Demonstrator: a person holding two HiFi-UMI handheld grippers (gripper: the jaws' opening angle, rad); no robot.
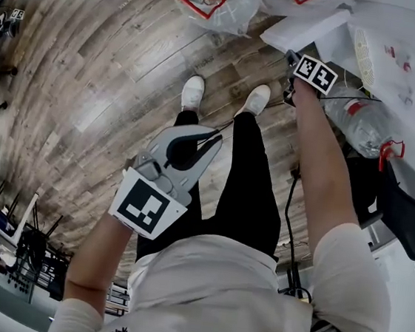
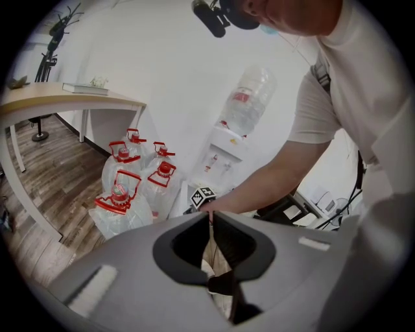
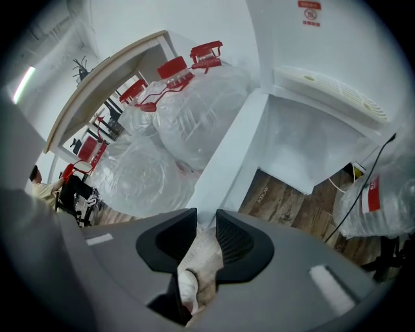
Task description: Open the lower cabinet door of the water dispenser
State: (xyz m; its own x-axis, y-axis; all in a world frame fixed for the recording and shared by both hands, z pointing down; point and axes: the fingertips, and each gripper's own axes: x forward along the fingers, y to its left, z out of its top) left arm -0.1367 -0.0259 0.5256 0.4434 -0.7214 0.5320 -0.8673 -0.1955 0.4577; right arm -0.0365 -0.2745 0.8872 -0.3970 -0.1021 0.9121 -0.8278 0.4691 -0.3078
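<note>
Right gripper view shows the cabinet door of the water dispenser standing out from the open white compartment. The door's free edge runs down to the right gripper. The jaws of this gripper stand at a narrow gap, one on each side of that edge, clamped on the door. Clear water jugs with red caps stand just left of the gripper, beyond the door panel. A table stands farther left, behind the jugs. A clear bottle with a red label shows to the right of the gripper, near the wood floor. The left gripper is held well apart from the door, on the person's left side. Its jaws are pressed together with nothing between them. Ahead of it are the person's outstretched arm and the dispenser.
</note>
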